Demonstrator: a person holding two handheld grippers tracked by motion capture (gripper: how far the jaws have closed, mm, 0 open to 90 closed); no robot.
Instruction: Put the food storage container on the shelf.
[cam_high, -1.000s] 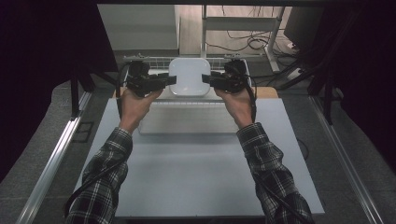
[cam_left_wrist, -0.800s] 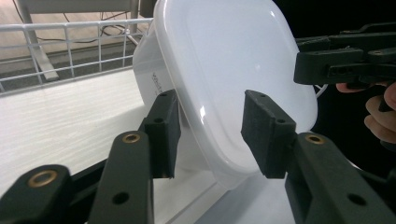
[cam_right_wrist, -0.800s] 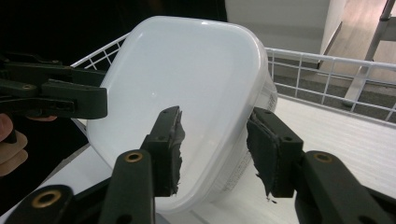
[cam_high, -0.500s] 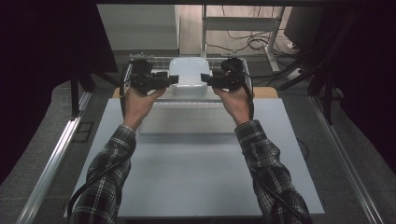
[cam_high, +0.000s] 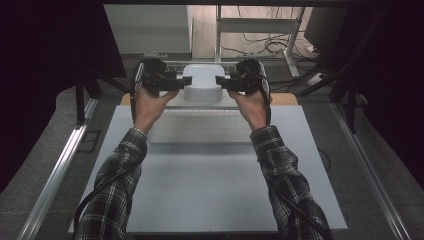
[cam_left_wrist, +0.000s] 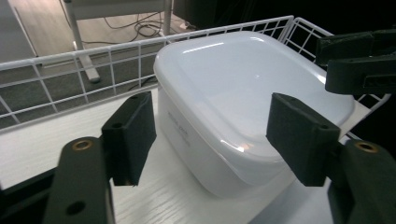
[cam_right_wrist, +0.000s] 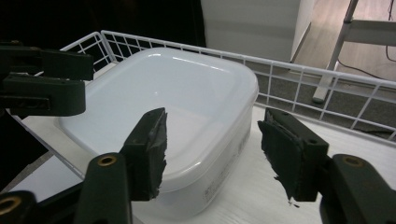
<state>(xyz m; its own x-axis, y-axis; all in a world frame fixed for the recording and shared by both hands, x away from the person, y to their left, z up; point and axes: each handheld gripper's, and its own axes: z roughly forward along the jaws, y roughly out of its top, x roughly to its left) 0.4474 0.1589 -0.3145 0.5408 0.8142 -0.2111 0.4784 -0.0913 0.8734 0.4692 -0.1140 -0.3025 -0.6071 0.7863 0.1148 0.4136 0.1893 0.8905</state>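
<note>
A white, rounded-square plastic box (cam_high: 202, 82) sits on a white board inside a low wire basket (cam_high: 172, 64) at the far edge of the table. My left gripper (cam_high: 176, 82) is at the box's left side and my right gripper (cam_high: 220, 81) at its right side, tips pointing at each other. In the left gripper view the box (cam_left_wrist: 243, 98) lies ahead of the open left gripper (cam_left_wrist: 215, 135), and the right gripper (cam_left_wrist: 359, 65) shows beyond it. In the right gripper view the right gripper (cam_right_wrist: 219, 151) is open before the box (cam_right_wrist: 177, 102). Neither gripper's pads touch the box.
The white wire basket rim (cam_left_wrist: 93, 70) runs behind the box, its rim (cam_right_wrist: 327, 79) close to both grippers. A flat pale slab (cam_high: 200, 127) lies on the grey table (cam_high: 210, 190) between the forearms. A wooden board edge (cam_high: 286, 98) sticks out under the basket. Cables lie on the floor beyond.
Both grippers have shifted slightly away from the person, staying on either side of the box. The box has not moved and both grippers stay open.
</note>
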